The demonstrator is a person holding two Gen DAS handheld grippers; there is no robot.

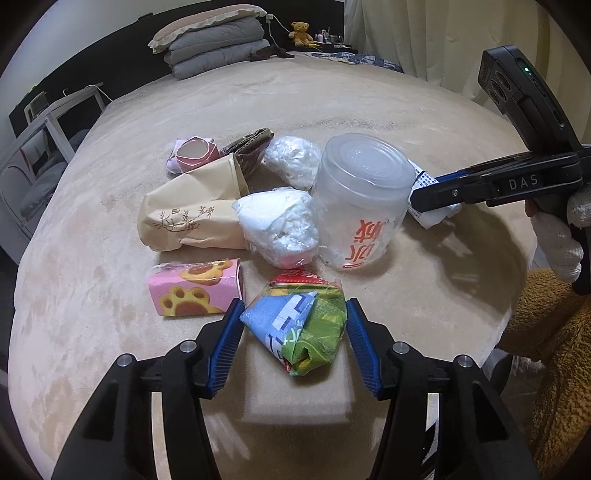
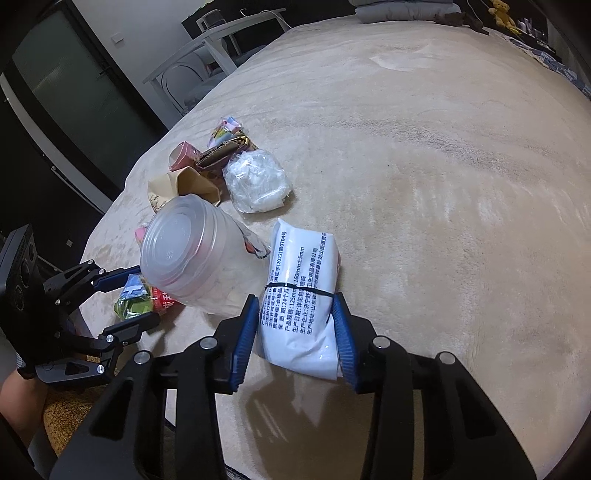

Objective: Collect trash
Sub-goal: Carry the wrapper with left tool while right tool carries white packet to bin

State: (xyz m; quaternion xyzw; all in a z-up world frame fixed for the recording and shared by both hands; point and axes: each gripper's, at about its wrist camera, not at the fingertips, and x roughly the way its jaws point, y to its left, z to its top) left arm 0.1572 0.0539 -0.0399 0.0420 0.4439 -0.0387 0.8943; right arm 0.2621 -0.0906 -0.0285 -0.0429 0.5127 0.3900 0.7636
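Trash lies on a beige bed (image 1: 332,96). My left gripper (image 1: 294,325) has its blue pads on both sides of a crumpled blue-green-red wrapper (image 1: 299,325), touching it. My right gripper (image 2: 295,328) has its pads against a white printed packet (image 2: 299,295) tied with a black band; in the left wrist view it (image 1: 436,195) comes in from the right onto that packet (image 1: 432,214). An upturned clear plastic cup (image 1: 362,199) stands between the two. Around it lie a pink paw-print box (image 1: 195,291), a tan paper bag (image 1: 192,210) and two clear plastic bags (image 1: 280,225).
A small pink carton (image 1: 192,153) and a dark brown wrapper (image 1: 247,147) lie behind the bag. Folded grey quilts and a pillow (image 1: 214,40) and a teddy bear (image 1: 301,33) sit at the far end. A white chair frame (image 2: 199,59) stands left of the bed.
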